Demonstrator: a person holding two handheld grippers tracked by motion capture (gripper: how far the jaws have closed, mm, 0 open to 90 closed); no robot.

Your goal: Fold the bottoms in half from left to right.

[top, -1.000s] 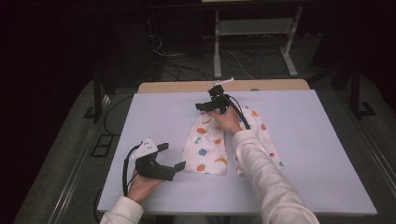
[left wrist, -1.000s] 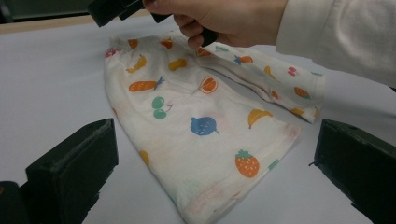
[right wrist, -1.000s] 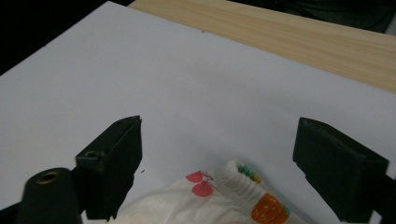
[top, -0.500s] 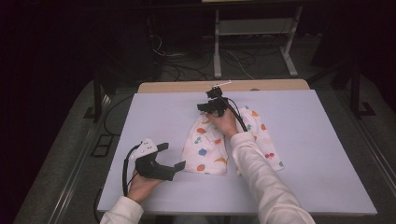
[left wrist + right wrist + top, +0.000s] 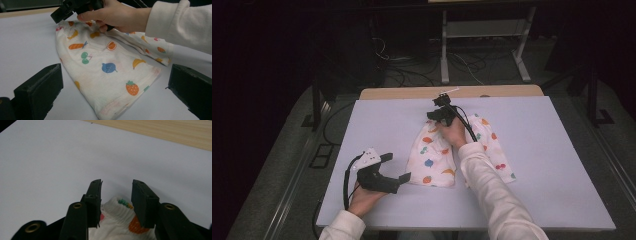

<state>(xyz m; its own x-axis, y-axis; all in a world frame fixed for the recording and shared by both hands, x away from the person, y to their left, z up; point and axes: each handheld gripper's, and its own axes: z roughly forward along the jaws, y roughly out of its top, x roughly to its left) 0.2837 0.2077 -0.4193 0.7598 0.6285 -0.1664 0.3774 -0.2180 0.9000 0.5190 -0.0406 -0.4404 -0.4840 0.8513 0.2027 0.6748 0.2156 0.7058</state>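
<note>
R tongs (image 5: 438,114) just been closing, waistband of fruit-print shorts (image 5: 435,155) between jaws, not yet pinched. L tongs (image 5: 396,169) wide, empty, over counter (image 5: 552,165).

The table top (image 5: 532,165) is lit evenly from above, while the room around and beyond it is left very dim. Only soft, short shadows are cast. No harsh glare is seen on the white surface. In the right gripper view the near parts are slightly blurred. In the left gripper view the near corners are softened.
</note>
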